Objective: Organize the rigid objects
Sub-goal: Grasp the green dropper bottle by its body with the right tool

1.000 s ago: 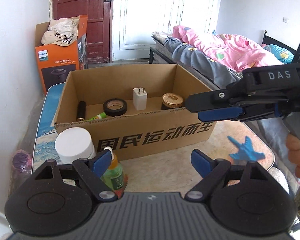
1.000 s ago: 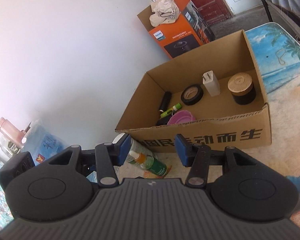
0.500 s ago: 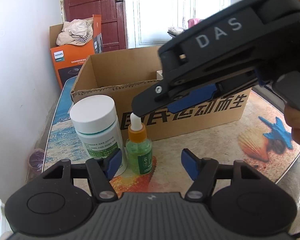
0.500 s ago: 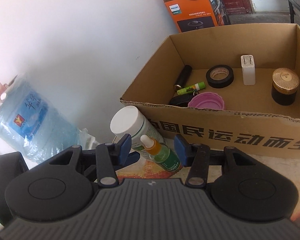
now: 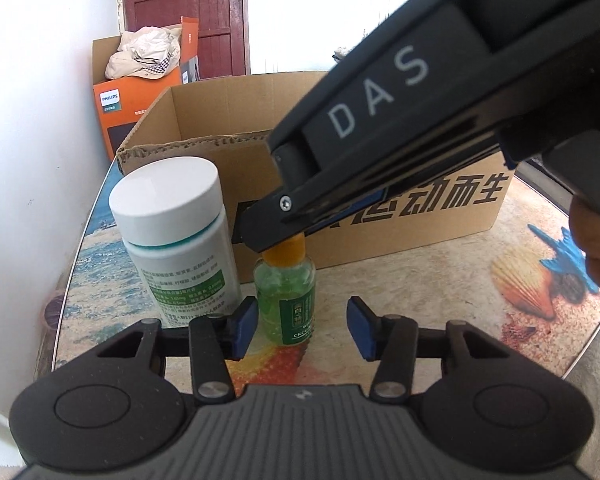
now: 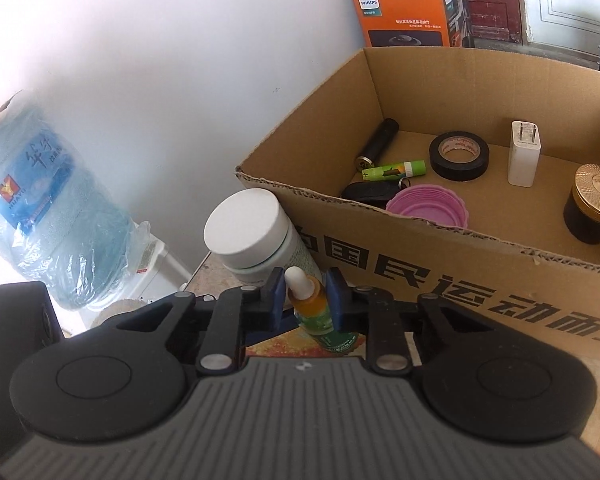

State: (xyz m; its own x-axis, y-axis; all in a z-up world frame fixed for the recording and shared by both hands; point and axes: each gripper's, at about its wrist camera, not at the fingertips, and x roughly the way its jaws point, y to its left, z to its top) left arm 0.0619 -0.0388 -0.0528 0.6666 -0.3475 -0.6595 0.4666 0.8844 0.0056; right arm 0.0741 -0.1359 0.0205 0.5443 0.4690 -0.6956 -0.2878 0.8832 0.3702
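A small green dropper bottle [image 5: 286, 296] with an orange collar stands on the table in front of the cardboard box [image 5: 380, 248], beside a white-capped jar [image 5: 176, 240]. My right gripper [image 6: 305, 300] reaches in from the upper right, its jaws closing, and its blue pads [image 6: 274, 300] press the bottle's [image 6: 314, 320] orange collar. My left gripper [image 5: 302, 328] sits low, its jaws closing. The bottle's body stands between its blue pads [image 5: 360, 328], nearer the left one, with a gap on the right.
In the box [image 6: 420, 264] lie black tape [image 6: 459, 156], a white charger [image 6: 524, 154], a gold-lidded jar [image 6: 594, 208], a pink lid [image 6: 428, 204] and a green tube [image 6: 394, 169]. A white wall and a water jug [image 6: 40, 208] are on the left. An orange carton [image 5: 140, 92] stands behind.
My right gripper swung in over the bottle and its jaws narrowed onto the neck. My left gripper sank toward the table and its jaws drew closer around the bottle's body.
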